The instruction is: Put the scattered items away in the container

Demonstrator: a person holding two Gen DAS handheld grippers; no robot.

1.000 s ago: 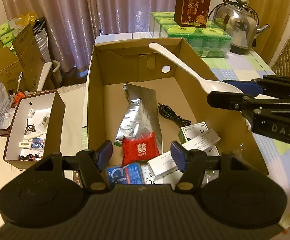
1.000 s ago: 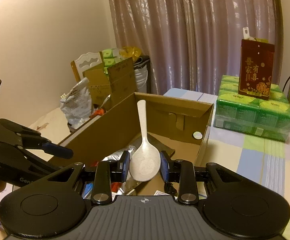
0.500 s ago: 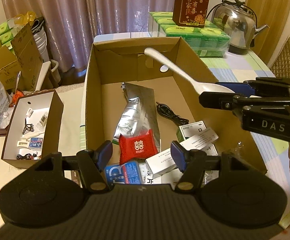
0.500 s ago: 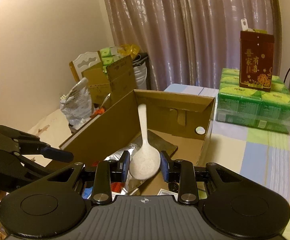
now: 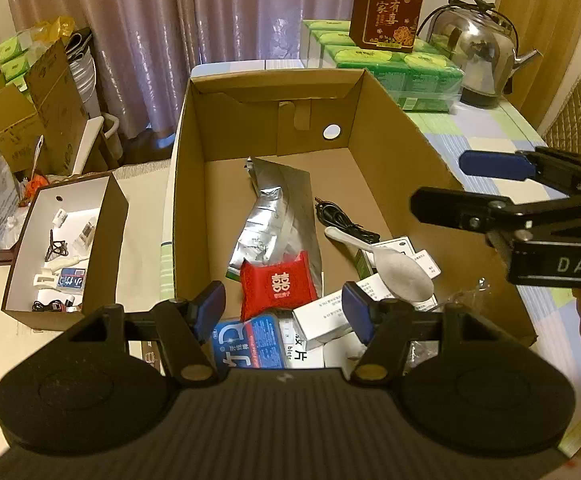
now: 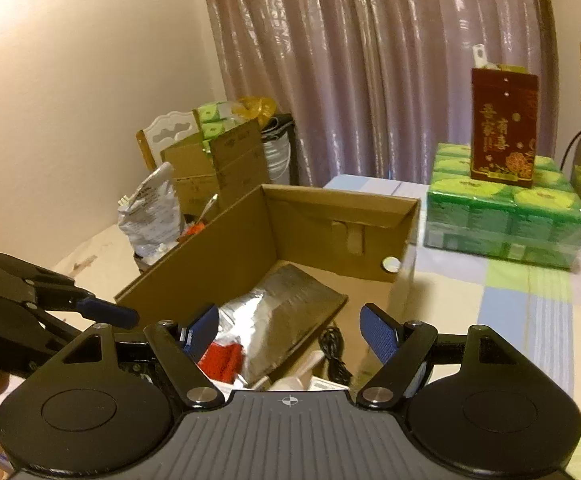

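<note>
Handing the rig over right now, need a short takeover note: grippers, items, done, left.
Right gripper: jaws have just been opening, nothing between them.
Left gripper: open, empty, above the near end of the box.
White plastic rice spoon: lies inside the large brown cardboard box, on the white cartons beside the red packet.
Done: spoon is in.
Left: no further loose items visible on the table; look around.

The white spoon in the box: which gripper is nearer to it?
Left. The left gripper hangs just over the white spoon; the right gripper, jaws just opened and empty, hovers above the cardboard box wall.
</note>
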